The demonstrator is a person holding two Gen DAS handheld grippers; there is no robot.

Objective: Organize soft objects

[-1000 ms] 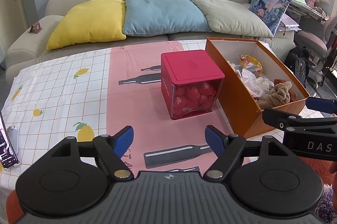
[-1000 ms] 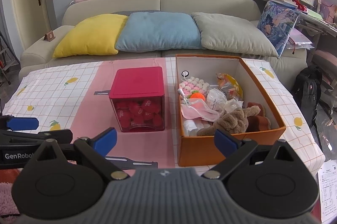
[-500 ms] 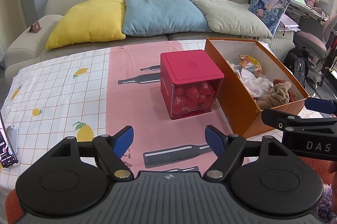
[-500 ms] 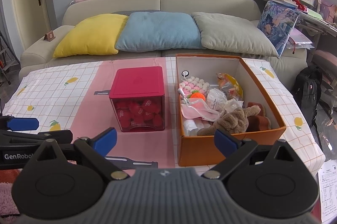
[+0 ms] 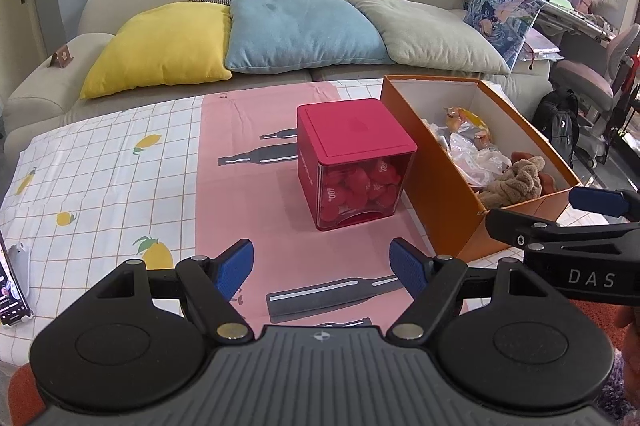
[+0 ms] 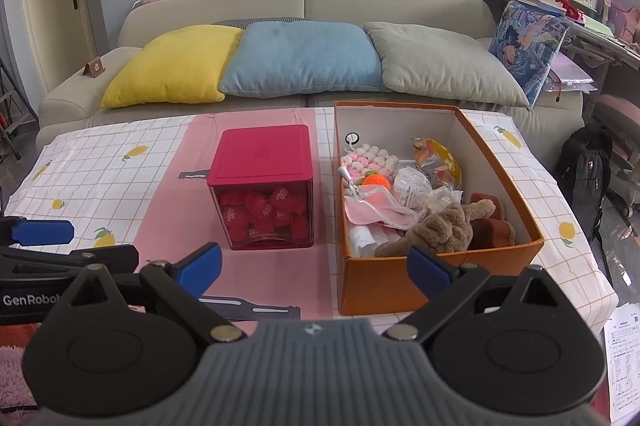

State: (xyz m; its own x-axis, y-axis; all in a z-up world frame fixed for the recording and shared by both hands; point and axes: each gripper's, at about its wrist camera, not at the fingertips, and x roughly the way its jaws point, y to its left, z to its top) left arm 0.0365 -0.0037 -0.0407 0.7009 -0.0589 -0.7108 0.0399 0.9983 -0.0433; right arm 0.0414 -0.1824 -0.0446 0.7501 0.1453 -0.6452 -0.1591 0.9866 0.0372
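Note:
An open orange box [image 6: 400,284] [image 5: 440,181] on the table holds a brown plush toy [image 6: 444,228] [image 5: 514,181], a pink pouch [image 6: 378,207], a pink-white crochet piece [image 6: 370,155], an orange ball [image 6: 376,180] and plastic bags [image 6: 412,183]. Left of it stands a red-lidded clear cube [image 6: 264,185] [image 5: 354,161] full of red soft pieces. My left gripper [image 5: 322,268] is open and empty, near the table's front edge before the cube. My right gripper [image 6: 314,270] is open and empty, in front of the box and cube.
The table wears a pink and white checked cloth [image 6: 120,177]. Behind it a beige sofa [image 6: 304,1] carries yellow [image 6: 176,65], blue [image 6: 304,57] and grey [image 6: 444,65] cushions. A phone [image 5: 10,290] lies at the table's left edge. A black backpack [image 6: 586,165] stands on the right.

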